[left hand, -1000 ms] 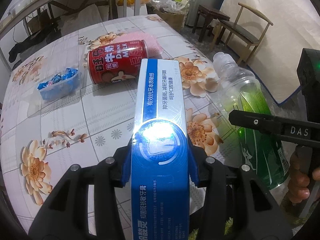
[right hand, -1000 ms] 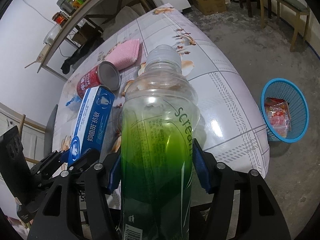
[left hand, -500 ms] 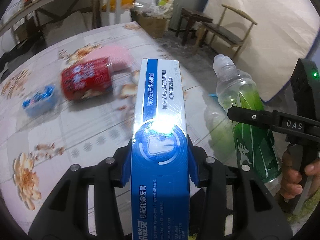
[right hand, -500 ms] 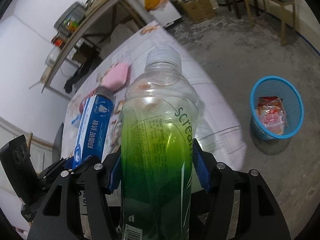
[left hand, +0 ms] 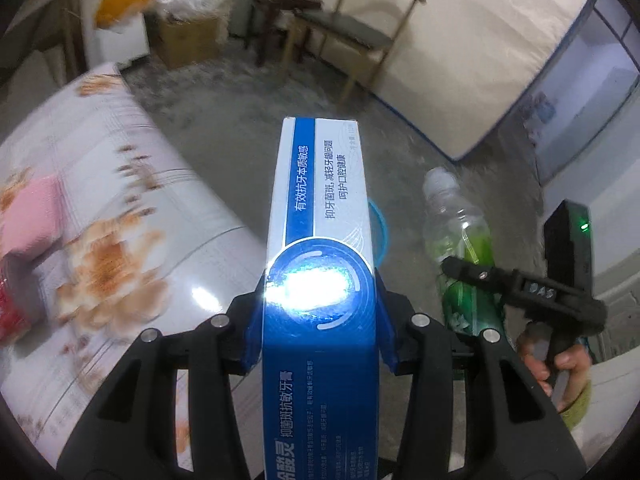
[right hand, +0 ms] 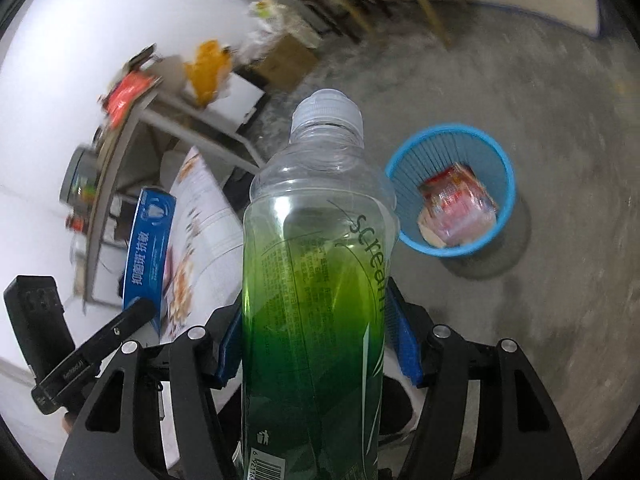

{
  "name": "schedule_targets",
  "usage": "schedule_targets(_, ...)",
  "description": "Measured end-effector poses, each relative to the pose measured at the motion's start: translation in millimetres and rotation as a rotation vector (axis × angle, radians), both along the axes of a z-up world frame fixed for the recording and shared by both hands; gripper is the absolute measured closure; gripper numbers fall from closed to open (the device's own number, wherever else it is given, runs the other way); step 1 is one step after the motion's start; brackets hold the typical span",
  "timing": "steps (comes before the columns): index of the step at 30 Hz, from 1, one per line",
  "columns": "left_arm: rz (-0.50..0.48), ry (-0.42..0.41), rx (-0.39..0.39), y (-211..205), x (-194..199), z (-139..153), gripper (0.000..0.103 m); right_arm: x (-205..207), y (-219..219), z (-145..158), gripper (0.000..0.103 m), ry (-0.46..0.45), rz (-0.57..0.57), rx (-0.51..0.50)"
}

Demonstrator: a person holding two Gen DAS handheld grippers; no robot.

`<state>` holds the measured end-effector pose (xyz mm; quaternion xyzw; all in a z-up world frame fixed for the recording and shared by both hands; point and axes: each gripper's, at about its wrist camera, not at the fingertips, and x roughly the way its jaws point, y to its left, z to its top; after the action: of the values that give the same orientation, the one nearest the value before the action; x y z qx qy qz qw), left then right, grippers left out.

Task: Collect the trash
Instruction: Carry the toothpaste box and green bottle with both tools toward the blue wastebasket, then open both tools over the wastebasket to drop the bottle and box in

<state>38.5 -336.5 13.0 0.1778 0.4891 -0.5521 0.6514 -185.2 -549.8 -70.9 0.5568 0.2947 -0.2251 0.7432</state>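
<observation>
My left gripper (left hand: 320,320) is shut on a long blue and white toothpaste box (left hand: 322,216), which sticks out past the table edge over the floor. My right gripper (right hand: 316,340) is shut on a clear plastic bottle with a green label (right hand: 316,280), held above the floor. A blue mesh waste basket (right hand: 496,160) with wrappers inside stands on the concrete floor just right of the bottle's neck. In the left wrist view the bottle (left hand: 464,248) and the right gripper (left hand: 520,292) show at right, and the basket's rim (left hand: 380,232) peeks from behind the box. The box (right hand: 148,248) appears at left in the right wrist view.
The flowered table (left hand: 100,240) lies to the left with a pink cloth (left hand: 28,216) and a red can (left hand: 8,312) on it. A wooden chair (left hand: 356,36), a stool (left hand: 280,4) and a cardboard box (left hand: 188,36) stand at the back. A person's hand (left hand: 560,360) holds the right gripper.
Both grippers have swung rightward off the table with the box and bottle still held. The table and can slid to the left; the blue basket has come closer under the bottle.
</observation>
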Motion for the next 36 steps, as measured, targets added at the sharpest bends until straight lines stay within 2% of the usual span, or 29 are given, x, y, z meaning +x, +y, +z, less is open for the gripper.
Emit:
schedule_targets(3,-0.032,0.097,0.069,-43,-2,-23,0.059,0,-25,-38,0.043,-0.022,-0.017,0.119)
schedule_targets(8,-0.020,0.186,0.178,-114,1,-65,0.059,24,-72,-86,0.042,-0.018,-0.020,0.215)
schedule_targets(9,-0.010,0.199,0.178,-123,2,-70,0.056,29,-84,-94,0.042,-0.010,-0.023,0.223)
schedule_targets(10,-0.001,0.211,0.176,-135,3,-75,0.044,33,-92,-102,0.041,0.003,-0.032,0.230)
schedule_targets(12,0.040,0.212,0.163,-154,4,-81,0.032,38,-113,-119,0.037,0.041,-0.069,0.229)
schedule_targets(15,0.074,0.201,0.144,-167,7,-82,0.032,44,-132,-143,0.036,0.088,-0.096,0.230)
schedule_targets(24,0.062,0.167,0.095,-137,7,-68,0.032,32,-108,-167,0.036,0.140,-0.065,0.227)
schedule_targets(29,0.047,0.147,0.049,-109,9,-52,0.032,6,-92,-160,0.036,0.127,-0.090,0.221)
schedule_targets(36,0.052,0.098,-0.023,-44,12,-26,0.029,-31,-61,-139,0.036,0.091,-0.144,0.217)
